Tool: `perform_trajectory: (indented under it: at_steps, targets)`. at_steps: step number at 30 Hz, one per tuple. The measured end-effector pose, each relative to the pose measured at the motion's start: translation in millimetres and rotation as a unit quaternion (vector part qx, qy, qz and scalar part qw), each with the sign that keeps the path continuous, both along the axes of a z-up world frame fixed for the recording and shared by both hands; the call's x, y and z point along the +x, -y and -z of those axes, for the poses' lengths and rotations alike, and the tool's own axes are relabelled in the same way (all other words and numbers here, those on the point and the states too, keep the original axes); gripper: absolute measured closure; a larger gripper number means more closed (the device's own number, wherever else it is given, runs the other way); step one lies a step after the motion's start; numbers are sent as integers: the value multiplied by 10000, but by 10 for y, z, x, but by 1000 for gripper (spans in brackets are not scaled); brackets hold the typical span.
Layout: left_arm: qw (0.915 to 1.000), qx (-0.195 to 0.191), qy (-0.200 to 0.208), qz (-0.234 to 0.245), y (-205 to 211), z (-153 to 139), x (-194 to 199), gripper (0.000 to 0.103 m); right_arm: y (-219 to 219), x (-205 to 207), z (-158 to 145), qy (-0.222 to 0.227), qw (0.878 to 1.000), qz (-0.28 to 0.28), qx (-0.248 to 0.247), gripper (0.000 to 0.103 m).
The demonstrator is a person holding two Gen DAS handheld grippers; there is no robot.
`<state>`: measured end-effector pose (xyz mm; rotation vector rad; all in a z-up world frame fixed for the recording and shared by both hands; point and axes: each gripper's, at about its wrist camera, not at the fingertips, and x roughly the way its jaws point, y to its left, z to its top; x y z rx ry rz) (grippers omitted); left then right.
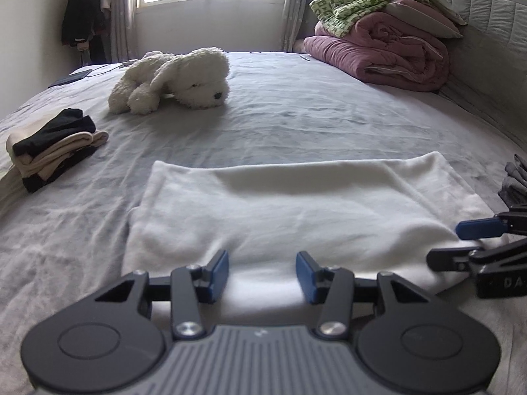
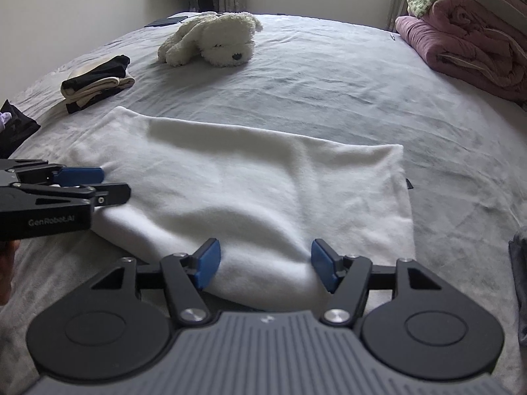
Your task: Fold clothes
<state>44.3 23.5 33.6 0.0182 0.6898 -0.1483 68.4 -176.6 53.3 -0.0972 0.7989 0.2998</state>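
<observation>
A white garment (image 1: 290, 210) (image 2: 247, 181) lies flat and folded into a wide rectangle on the grey bed sheet (image 1: 296, 115) (image 2: 329, 82). My left gripper (image 1: 262, 276) is open over the garment's near edge toward its left end, with the cloth lying between its blue pads (image 1: 219, 275). My right gripper (image 2: 266, 265) is open too, its fingers either side of the near edge toward the right end. Each gripper shows from the side in the other's view, the right gripper (image 1: 461, 243) at the garment's right corner and the left gripper (image 2: 105, 184) at its left corner.
A stack of folded black and beige clothes (image 1: 56, 144) (image 2: 95, 82) sits at the left. A white plush dog (image 1: 174, 80) (image 2: 214, 39) lies farther back. Pink quilt (image 1: 382, 49) and green blanket (image 1: 355, 0) are piled at the back right. Grey clothes (image 1: 515, 181) lie at the right, dark clothing (image 2: 14, 128) at the left.
</observation>
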Motion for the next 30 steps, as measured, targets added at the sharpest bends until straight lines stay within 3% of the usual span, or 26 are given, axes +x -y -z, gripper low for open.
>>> perform_trajectory:
  at_steps: [7,18,30]
  targets:
    - [10000,52,-17,-6,-104,-3,-20,58,166,-10,-35,-143,9998,89,54,39]
    - [9998,-191,-96,-4,-279,-7,-10,66,411,-54,-74,-288,9992,224,175,41]
    - [9990,-351,-261,-82,-376,-57,-5,67,541,-44,-63,-419,9983,391,119,38]
